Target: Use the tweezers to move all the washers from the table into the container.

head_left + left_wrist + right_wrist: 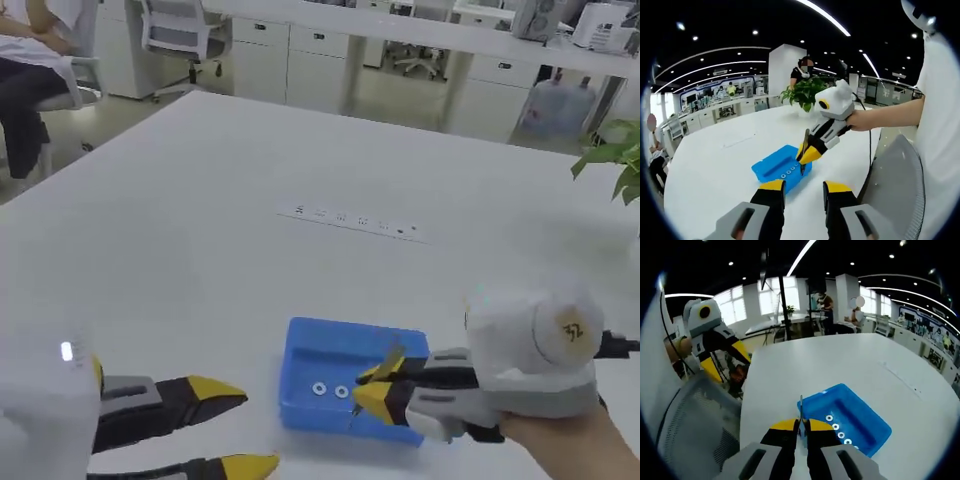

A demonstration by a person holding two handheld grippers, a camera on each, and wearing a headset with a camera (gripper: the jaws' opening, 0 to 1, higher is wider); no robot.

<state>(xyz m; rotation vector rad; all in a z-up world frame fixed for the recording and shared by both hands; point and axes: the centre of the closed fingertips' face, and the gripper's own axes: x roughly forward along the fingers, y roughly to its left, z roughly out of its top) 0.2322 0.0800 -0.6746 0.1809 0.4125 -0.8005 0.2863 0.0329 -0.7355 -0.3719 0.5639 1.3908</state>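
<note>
Four small silver washers (836, 427) lie inside the blue plastic container (865, 422). The right gripper (802, 426) has its jaws squeezed on thin metal tweezers (801, 409) over the container's near edge. The left gripper (804, 188) has its jaws apart, holding nothing. The drop looks done. Next, search the white desk (200, 200) around the container for more.

Round yellow sticker (572, 331) on top of right gripper (366, 391): dark mark on it, maybe number, too blurry to read. Row of small marks (350, 220) on table (200, 180): too small to read. Nothing can be read for sure.
</note>
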